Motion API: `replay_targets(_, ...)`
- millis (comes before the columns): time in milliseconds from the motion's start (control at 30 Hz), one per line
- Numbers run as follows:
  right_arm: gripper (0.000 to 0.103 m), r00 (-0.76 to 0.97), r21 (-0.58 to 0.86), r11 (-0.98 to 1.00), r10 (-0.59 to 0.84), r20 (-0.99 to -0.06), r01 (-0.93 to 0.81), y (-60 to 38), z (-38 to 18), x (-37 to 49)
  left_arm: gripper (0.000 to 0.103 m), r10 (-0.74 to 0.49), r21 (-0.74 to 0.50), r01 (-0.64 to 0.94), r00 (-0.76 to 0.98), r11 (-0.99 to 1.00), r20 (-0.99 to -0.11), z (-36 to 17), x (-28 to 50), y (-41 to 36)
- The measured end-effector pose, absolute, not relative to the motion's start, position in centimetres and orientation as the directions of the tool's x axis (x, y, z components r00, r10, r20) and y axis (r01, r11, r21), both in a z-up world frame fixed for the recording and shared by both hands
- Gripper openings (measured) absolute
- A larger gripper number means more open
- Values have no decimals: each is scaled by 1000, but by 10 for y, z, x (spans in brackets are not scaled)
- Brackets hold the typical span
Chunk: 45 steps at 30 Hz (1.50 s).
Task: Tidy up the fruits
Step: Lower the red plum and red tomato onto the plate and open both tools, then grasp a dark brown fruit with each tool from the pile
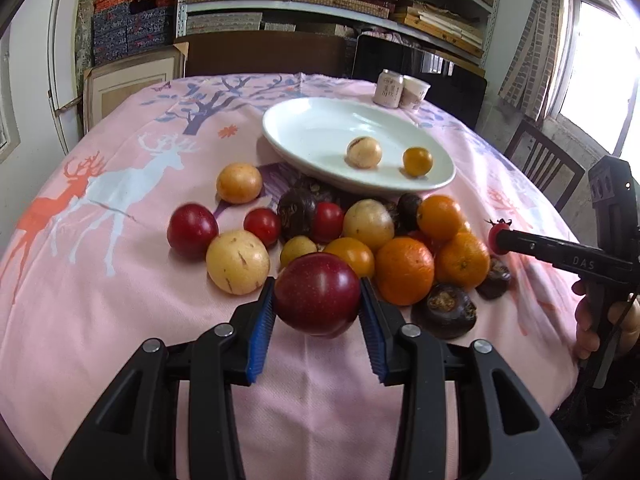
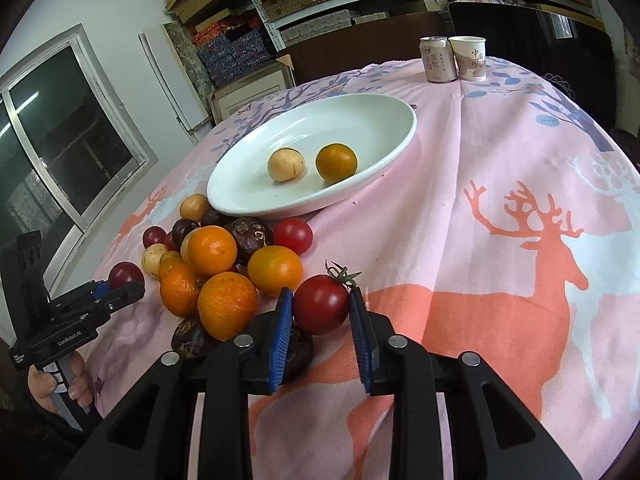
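Pink deer cloth (image 2: 500, 168): L gripper (image 1: 317, 300) fingers pinch red plum (image 1: 317, 294); R gripper (image 2: 321, 305) fingers pinch tomato (image 2: 321, 304).

The white plate (image 1: 304, 128) hides part of a dark fruit (image 1: 308, 184) behind its near rim; the oranges (image 2: 224, 304) cover several dark fruits (image 2: 192, 336). Print on the can (image 2: 437, 60) and paper cup (image 2: 472, 60) seems too small to read

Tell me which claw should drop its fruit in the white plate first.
Right, probably. The right claw grips a stemmed red tomato with open tablecloth between it and the white plate. The left claw, gripping a dark red plum, must cross the fruit pile.
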State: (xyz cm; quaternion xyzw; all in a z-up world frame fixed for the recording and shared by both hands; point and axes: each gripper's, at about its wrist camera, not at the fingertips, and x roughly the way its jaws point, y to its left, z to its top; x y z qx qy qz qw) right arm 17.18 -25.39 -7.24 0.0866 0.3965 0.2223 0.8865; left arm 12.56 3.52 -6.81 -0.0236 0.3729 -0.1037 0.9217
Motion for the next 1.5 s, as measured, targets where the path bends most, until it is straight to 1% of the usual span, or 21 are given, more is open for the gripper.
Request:
replay_targets(100, 29, 619, 319, 883, 468, -631, -343, -257, -48, 165, 39, -225, -124, 191, 722, 974, -654, -50, 125, 35)
replay_targets(200, 29, 679, 289, 889, 457, -574, -355, -261, -14, 163, 39, -242, -120, 215, 733, 969, -636, -31, 136, 31)
replay_targets(333, 29, 727, 262, 904, 427, -538, -337, -261, 14, 188, 39, -257, -125, 231, 735, 965, -628, -15, 170, 22)
replay_targets(400, 29, 727, 267, 904, 428, -536, -335, -255, 16, 209, 39, -258, -125, 233, 730, 965, -632, -13, 192, 16)
replay_targets(533, 29, 705, 279, 907, 420, -571, -315, -235, 1, 258, 39, -257, -129, 231, 703, 964, -663, -21, 240, 2)
replay_targets(633, 29, 685, 278, 911, 413, -601, -305, -218, -15, 290, 39, -239, -128, 211, 676, 969, -697, -35, 275, -1)
replay_targets(700, 30, 675, 267, 913, 408, -615, -308, -208, -25, 305, 40, -237, -149, 189, 643, 971, -728, -48, 296, 1)
replay_targets(733, 37, 670, 274, 908, 418, -613, -317, -205, -28, 310, 40, -239, -160, 180, 633, 970, -737, -53, 302, 2)
replay_targets(767, 51, 674, 273, 909, 417, -609, -316, -203, -31, 312, 40, -241, -174, 166, 628, 971, -740, -57, 306, 5)
replay_targets(800, 55, 690, 275, 912, 411, -596, -306, -204, -31, 310, 40, -244, -185, 159, 632, 970, -735, -59, 306, 8)
replay_targets(833, 58, 697, 286, 908, 419, -582, -307, -205, -31, 306, 43, -249, -191, 161, 639, 968, -727, -59, 303, 10)
replay_targets(867, 58, 699, 296, 903, 428, -573, -310, -207, -32, 302, 47, -254, -195, 164, 659, 967, -708, -57, 297, 12)
replay_targets(933, 58, 707, 312, 899, 435, -557, -307, -213, -33, 292, 66, -258, -201, 164, 709, 966, -657, -48, 280, 17)
replay_targets(967, 59, 703, 335, 890, 452, -550, -310, -217, -34, 286, 71, -271, -212, 173, 724, 962, -635, -43, 273, 19)
replay_targets(1000, 59, 697, 354, 883, 464, -547, -310, -221, -35, 282, 79, -283, -216, 187, 736, 958, -616, -39, 266, 19)
replay_targets(1067, 59, 690, 376, 878, 468, -552, -295, -229, -37, 271, 81, -263, -191, 184, 759, 964, -596, -34, 252, 20)
replay_targets(1167, 59, 691, 364, 886, 455, -562, -287, -238, -37, 249, 82, -275, -199, 194, 759, 961, -590, -34, 229, 26)
replay_targets(1300, 59, 700, 286, 912, 409, -586, -294, -247, -37, 214, 83, -246, -148, 197, 733, 969, -634, -49, 196, 33)
replay_targets(1500, 59, 628, 216, 905, 412, -660, -367, -247, -54, 166, 83, -275, -124, 262, 687, 957, -673, -64, 146, 26)
